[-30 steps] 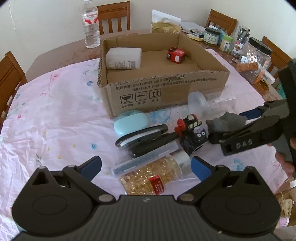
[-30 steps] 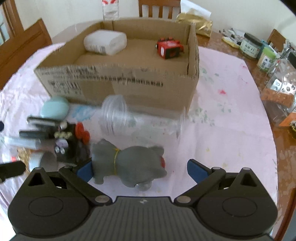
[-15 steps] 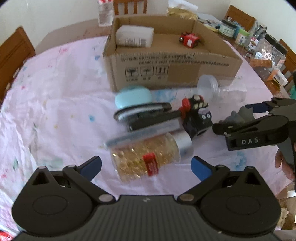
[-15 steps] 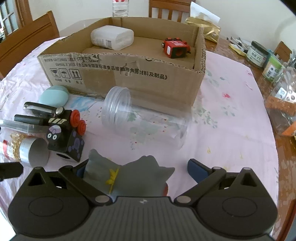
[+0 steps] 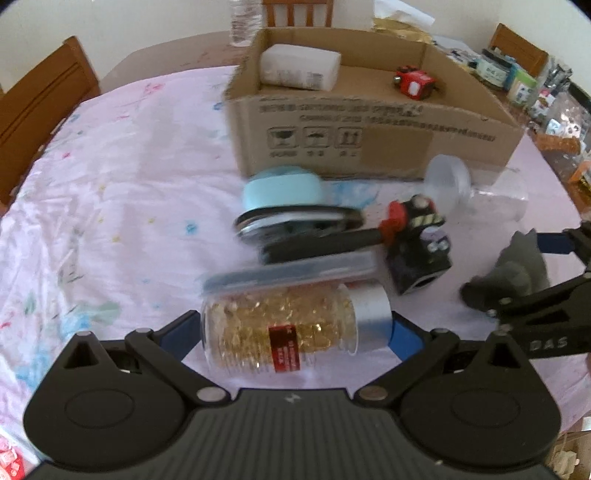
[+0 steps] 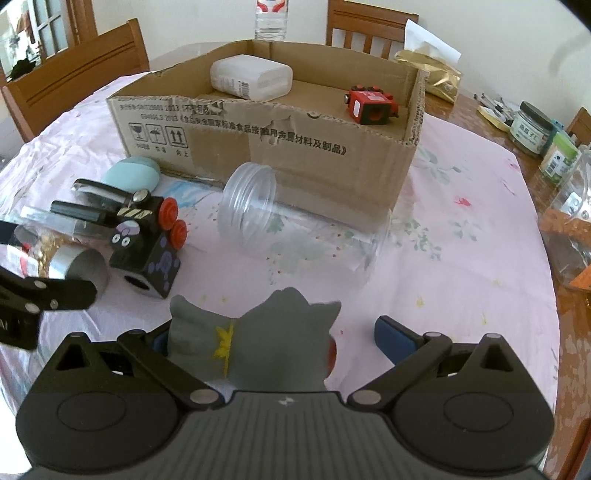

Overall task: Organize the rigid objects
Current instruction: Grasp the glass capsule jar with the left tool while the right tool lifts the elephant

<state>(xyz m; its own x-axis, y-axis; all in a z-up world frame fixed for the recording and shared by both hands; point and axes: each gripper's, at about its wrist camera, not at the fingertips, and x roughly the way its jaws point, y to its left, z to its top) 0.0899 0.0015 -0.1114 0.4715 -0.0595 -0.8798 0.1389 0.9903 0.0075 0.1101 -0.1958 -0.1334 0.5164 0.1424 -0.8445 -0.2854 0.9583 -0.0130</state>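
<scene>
A clear bottle of golden capsules (image 5: pixel 288 328) with a silver cap lies on its side between the fingers of my open left gripper (image 5: pixel 293 332). My right gripper (image 6: pixel 275 336) is open too, and a grey toy animal (image 6: pixel 251 347) sits between its fingers, close to the left one. In the left wrist view the toy animal (image 5: pixel 524 258) shows at the far right. The cardboard box (image 6: pixel 295 155) holds a white container (image 6: pixel 251 77) and a red toy car (image 6: pixel 369 105). In front of it lie a black toy train (image 6: pixel 147 247), a clear jar (image 6: pixel 255 218) and a light blue case (image 5: pixel 280 184).
Black tools (image 5: pixel 295 225) and a clear flat case (image 5: pixel 295 273) lie just beyond the capsule bottle. Jars (image 6: pixel 532 129) crowd the table's right side. A water bottle (image 6: pixel 271 18) and wooden chairs (image 6: pixel 77 70) stand behind the box. Pink cloth (image 5: pixel 110 184) covers the table.
My left gripper has moved forward and down until its fingers straddle the capsule bottle. My right gripper has advanced over the grey toy. Neither gripper's opening has changed.
</scene>
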